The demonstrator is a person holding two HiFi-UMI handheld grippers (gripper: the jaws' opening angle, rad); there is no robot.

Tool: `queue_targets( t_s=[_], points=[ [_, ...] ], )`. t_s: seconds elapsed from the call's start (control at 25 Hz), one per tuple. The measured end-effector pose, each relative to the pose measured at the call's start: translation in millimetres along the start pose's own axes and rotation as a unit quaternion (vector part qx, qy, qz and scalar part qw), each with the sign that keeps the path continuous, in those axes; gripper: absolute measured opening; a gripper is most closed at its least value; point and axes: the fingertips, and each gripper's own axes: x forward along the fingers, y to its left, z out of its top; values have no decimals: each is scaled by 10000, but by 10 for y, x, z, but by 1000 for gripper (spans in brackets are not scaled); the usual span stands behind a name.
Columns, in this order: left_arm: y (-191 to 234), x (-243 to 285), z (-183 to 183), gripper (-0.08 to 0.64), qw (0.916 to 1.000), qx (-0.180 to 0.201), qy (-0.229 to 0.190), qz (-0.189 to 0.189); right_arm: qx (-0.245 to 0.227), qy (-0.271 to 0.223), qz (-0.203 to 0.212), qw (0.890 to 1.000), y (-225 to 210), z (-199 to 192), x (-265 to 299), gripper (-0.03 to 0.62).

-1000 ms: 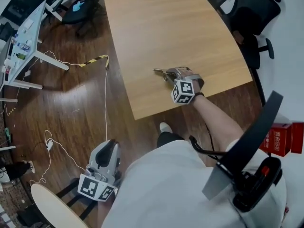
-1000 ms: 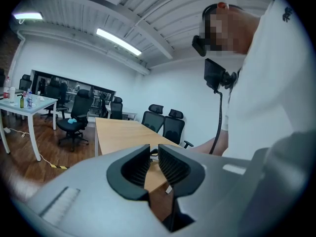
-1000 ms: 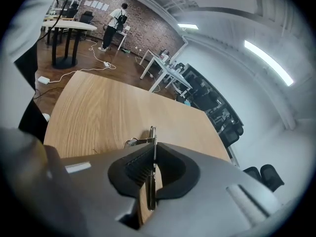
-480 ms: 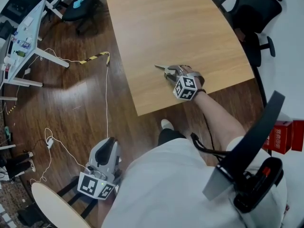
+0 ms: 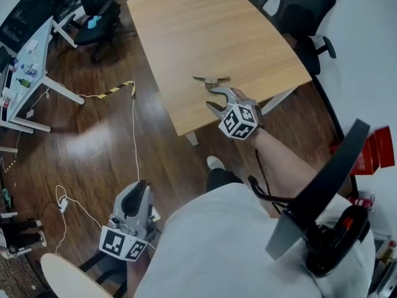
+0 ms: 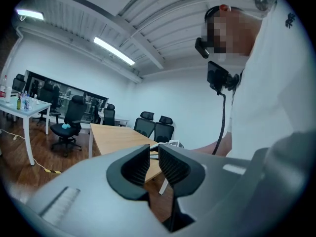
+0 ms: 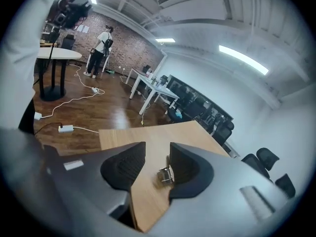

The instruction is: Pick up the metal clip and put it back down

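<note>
Half the metal clip (image 7: 165, 175) behind jaws

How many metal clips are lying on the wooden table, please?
1. The metal clip lies on the wooden table, near the edge closest to the person. No other clip shows in any view.

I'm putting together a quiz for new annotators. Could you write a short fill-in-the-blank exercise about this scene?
1. The metal clip lies on the ____ table.
2. The right gripper, whose jaws have just been opening, grips ____: the clip lies free on the table ahead of its parted jaws.
3. The left gripper hangs over the ____, away from the table.
Missing words: wooden; nothing; floor.
</note>
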Motion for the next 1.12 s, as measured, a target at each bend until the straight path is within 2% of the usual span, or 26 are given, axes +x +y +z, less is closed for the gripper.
queue_targets(
  t_s=[0.24, 0.36, 0.52, 0.8, 1.12],
  points=[
    [-314, -461, -179, 44, 9984, 7, -82, -559, 406, -298, -386, 9980, 560, 508, -970, 144],
    [-492, -645, -316, 44, 9961, 21, 41, -886, 609, -366, -442, 9965, 938, 703, -1490, 143],
    [-693, -819, -438, 44, 9937, 4, 119, -1115, 826, -523, -486, 9940, 1354, 945, -2118, 143],
    [-1131, -825, -610, 44, 9880, 143, 244, -1516, 970, -701, -611, 9909, 1784, 1015, -2918, 143],
    [-2026, -739, -599, 44, 9809, 198, 281, -1915, 1144, -953, -827, 9854, 1911, 923, -3810, 141]
  ],
)
